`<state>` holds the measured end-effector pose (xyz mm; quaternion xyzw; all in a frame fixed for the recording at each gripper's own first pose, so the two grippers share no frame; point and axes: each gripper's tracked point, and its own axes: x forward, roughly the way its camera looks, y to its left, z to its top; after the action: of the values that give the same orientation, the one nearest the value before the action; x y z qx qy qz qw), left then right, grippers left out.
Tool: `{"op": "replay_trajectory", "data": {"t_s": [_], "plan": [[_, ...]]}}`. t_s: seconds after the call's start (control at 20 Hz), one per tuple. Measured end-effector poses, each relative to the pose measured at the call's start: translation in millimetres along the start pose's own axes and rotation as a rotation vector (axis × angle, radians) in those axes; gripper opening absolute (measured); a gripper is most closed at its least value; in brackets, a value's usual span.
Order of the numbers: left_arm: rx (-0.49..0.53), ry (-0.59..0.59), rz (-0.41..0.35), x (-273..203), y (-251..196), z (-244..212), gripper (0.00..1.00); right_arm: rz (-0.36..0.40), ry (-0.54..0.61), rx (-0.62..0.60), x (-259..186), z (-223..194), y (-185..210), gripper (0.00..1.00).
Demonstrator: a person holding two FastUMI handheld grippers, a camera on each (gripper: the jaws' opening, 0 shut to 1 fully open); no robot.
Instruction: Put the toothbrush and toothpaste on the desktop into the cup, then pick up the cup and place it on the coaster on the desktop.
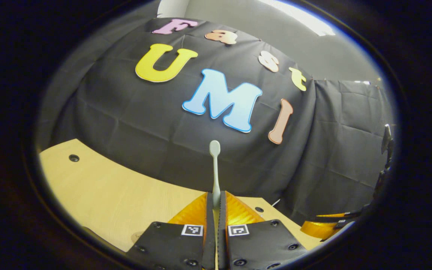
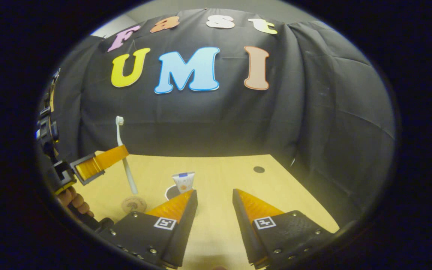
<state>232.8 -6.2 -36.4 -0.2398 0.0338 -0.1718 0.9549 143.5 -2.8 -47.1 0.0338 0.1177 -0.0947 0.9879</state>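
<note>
Toothbrush (image 1: 215,168) upright in left gripper (image 1: 216,204) jaws — head up.

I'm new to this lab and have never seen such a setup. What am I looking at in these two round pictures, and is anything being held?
No robot arm here: a person holds a two-finger gripper in each hand, and a fisheye camera rides on each, looking forward along its fingers.

The left gripper view shows the left gripper shut on a toothbrush, whose head points up and away. The right gripper view shows the same gripper from the side, with the brush lifted above the wooden table and a hand below it.

The right gripper is open and holds nothing. Past it, a toothpaste tube stands in a cup, mostly hidden by a finger. A round coaster lies on the table beside it.
</note>
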Motion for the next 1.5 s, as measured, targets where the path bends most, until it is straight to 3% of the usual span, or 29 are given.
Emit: {"op": "replay_trajectory", "data": {"t_s": [0.35,0.7,1.1,1.5], "plan": [[-0.032,0.010,-0.056,35,-19,-14,0.10,0.005,0.012,0.018,-11,-12,-5,0.60],[0.017,0.064,-0.096,65,-32,-45,0.10,-0.081,0.074,-0.065,-9,-35,-28,0.60],[0.048,0.127,-0.099,80,-33,-75,0.10,-0.046,0.102,0.112,-1,-45,-24,0.60],[0.128,0.198,-0.093,74,-33,-105,0.14,-0.002,0.157,0.175,2,-52,-18,0.60]]}}
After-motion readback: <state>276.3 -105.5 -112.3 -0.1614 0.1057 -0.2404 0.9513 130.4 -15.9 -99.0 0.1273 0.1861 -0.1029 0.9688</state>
